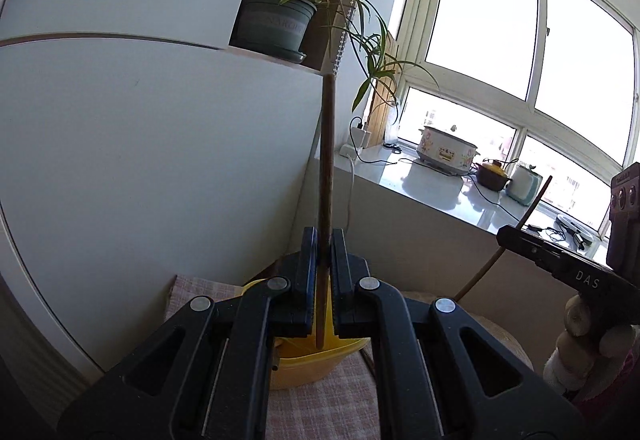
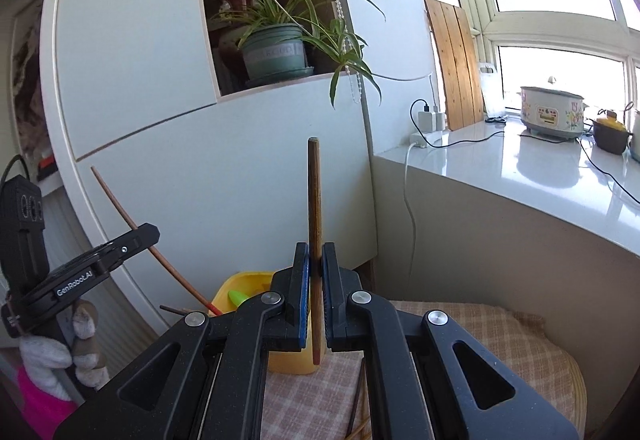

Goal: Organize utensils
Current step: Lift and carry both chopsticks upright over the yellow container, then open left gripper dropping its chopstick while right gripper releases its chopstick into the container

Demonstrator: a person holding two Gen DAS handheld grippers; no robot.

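Note:
My left gripper (image 1: 323, 240) is shut on a brown chopstick (image 1: 326, 160) that stands upright, its lower tip over a yellow container (image 1: 308, 364). My right gripper (image 2: 315, 254) is shut on another brown chopstick (image 2: 315, 208), also upright, its reddish tip in front of the yellow container (image 2: 244, 288), which holds a green item (image 2: 239, 297). The right gripper also shows at the right of the left wrist view (image 1: 560, 260), the left gripper at the left of the right wrist view (image 2: 100, 260). More chopsticks (image 2: 358, 408) lie on the checked cloth below.
A pink checked cloth (image 2: 460, 320) covers the small table. A white cabinet (image 2: 160, 120) with a potted plant (image 2: 276, 48) stands behind. A white counter (image 2: 520, 168) on the right carries a slow cooker (image 2: 552, 112), a pot and cables.

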